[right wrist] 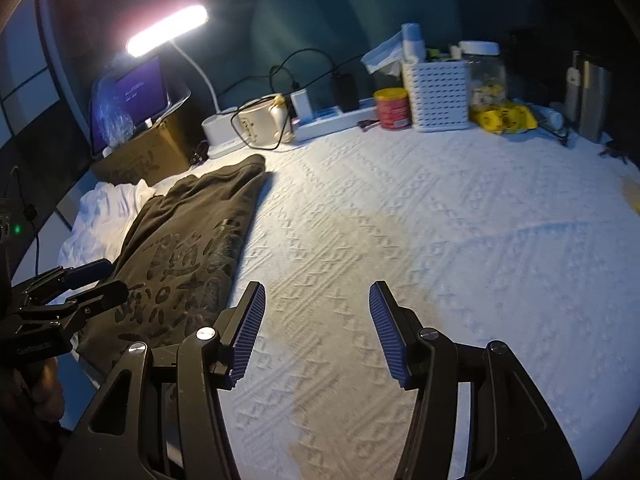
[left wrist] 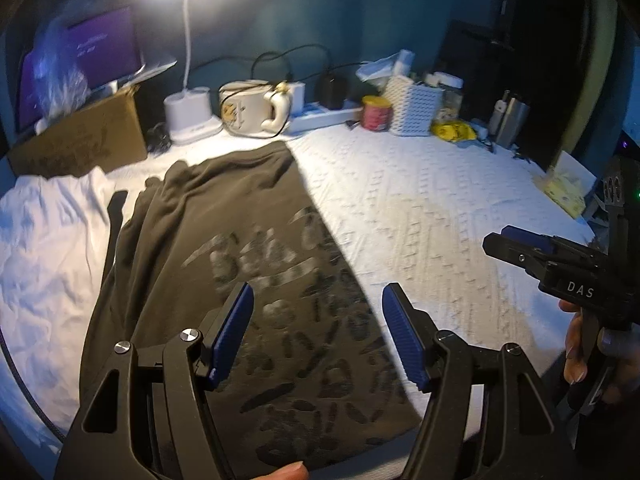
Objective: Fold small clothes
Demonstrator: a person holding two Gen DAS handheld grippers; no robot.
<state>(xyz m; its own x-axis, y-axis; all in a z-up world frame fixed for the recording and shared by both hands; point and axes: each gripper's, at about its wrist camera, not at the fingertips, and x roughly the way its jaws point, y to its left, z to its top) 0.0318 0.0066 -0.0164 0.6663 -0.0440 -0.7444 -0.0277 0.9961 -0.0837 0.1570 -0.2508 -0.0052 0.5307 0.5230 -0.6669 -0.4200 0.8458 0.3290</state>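
A dark olive printed garment (left wrist: 240, 264) lies folded lengthwise on the white textured bedspread (left wrist: 440, 216); it also shows at the left of the right wrist view (right wrist: 188, 248). My left gripper (left wrist: 318, 320) is open and empty, hovering over the garment's near right part. My right gripper (right wrist: 316, 320) is open and empty over bare bedspread (right wrist: 400, 220), to the right of the garment. The right gripper (left wrist: 520, 246) shows at the right edge of the left wrist view. The left gripper (right wrist: 96, 280) shows at the left edge of the right wrist view.
A crumpled white cloth (left wrist: 48, 248) lies left of the garment. Along the back edge stand a cardboard box (left wrist: 88, 136), a lamp base (left wrist: 190, 114), a cream mug (left wrist: 252, 106), a red tin (left wrist: 376, 114), a white basket (left wrist: 416, 106) and a power strip (right wrist: 336, 118).
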